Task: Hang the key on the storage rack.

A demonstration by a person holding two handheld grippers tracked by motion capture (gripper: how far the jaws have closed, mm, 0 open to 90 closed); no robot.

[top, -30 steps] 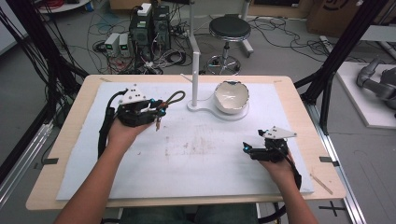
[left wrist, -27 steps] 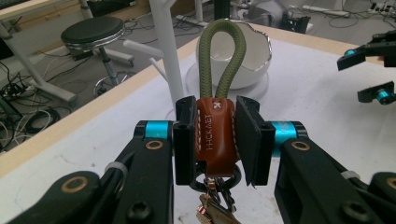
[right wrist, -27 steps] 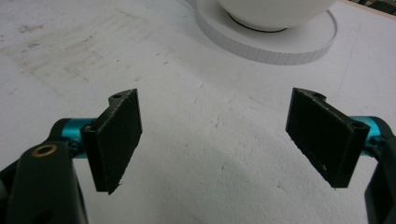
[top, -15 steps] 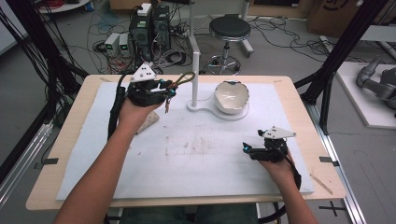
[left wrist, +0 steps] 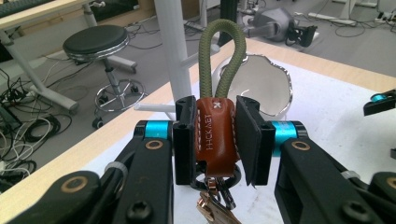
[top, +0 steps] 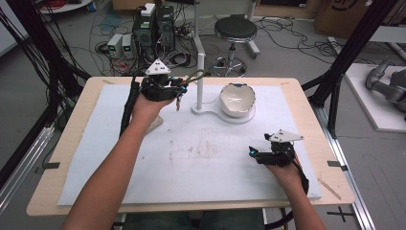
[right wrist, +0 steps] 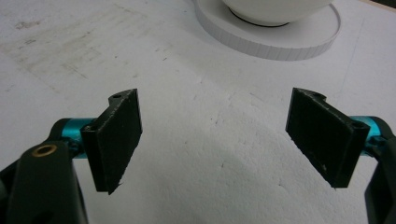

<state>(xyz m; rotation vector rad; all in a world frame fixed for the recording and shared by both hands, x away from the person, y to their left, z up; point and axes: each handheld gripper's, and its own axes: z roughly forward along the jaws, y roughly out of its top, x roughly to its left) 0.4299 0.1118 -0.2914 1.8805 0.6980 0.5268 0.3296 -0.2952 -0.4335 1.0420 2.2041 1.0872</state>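
While the left gripper [top: 178,88] was held raised beside the white stand [top: 199,72] in the high view, the keychain [left wrist: 215,135] was seen pinched by its leather tab in the left gripper view, where slippage could be risked, and the right gripper [right wrist: 224,135] was shown spread wide over the white mat [right wrist: 210,186].

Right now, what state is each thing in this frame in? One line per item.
left gripper: shut on the keychain, raised near the stand.
keychain: held by its brown leather tab, green cord loop upright, keys hanging below.
right gripper: open, nothing between its pads, low over the mat.
white bowl: upright on the stand's base.
white stand: upright, nothing hanging on it.
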